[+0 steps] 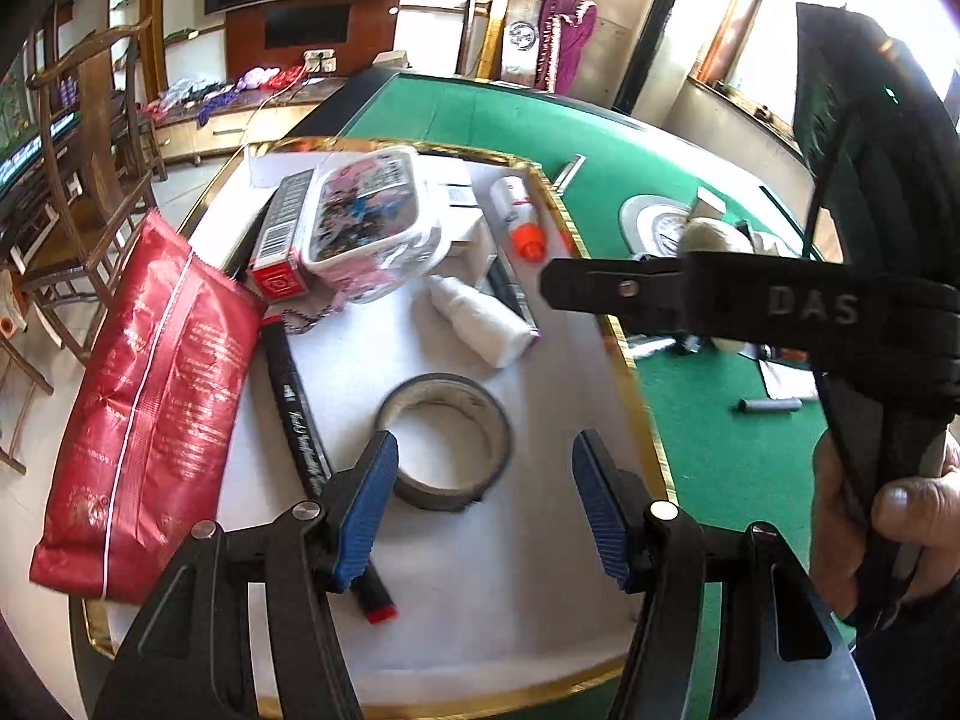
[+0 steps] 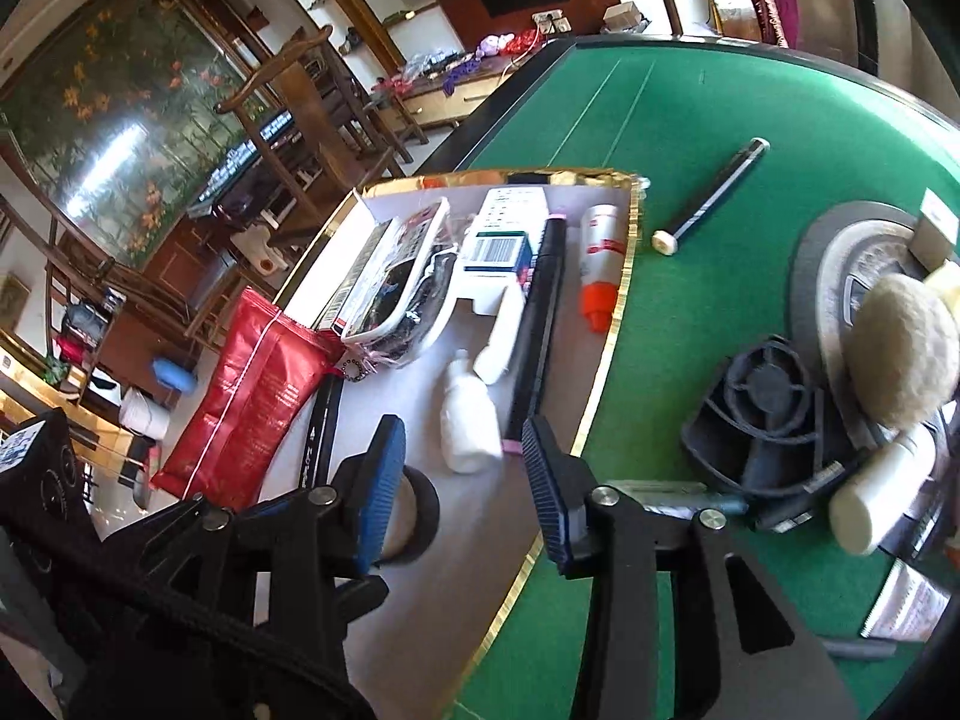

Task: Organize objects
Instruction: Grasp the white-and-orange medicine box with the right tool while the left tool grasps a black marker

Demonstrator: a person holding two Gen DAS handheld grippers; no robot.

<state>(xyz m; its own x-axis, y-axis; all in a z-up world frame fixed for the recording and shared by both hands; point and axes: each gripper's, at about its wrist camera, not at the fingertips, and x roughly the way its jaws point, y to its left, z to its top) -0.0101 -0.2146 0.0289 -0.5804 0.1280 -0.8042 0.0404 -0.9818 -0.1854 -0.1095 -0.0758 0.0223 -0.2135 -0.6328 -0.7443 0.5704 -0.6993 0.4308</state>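
My left hand-held gripper (image 1: pixel 485 504) hangs open with nothing in it, its blue pads either side of the tape roll (image 1: pixel 444 441) lying low in the frame on the white tray (image 1: pixel 540 588). My right hand-held gripper (image 2: pixel 459 480) is open too, holding nothing, above the tray's gold edge. Further up the tray I see a white bottle (image 2: pixel 469 420), a black marker (image 1: pixel 318 450), a red packet (image 1: pixel 144 414) hanging over the left rim and an orange-capped tube (image 2: pixel 600 264). At right, on the green table (image 2: pixel 690 138), sits a black fan (image 2: pixel 762 420).
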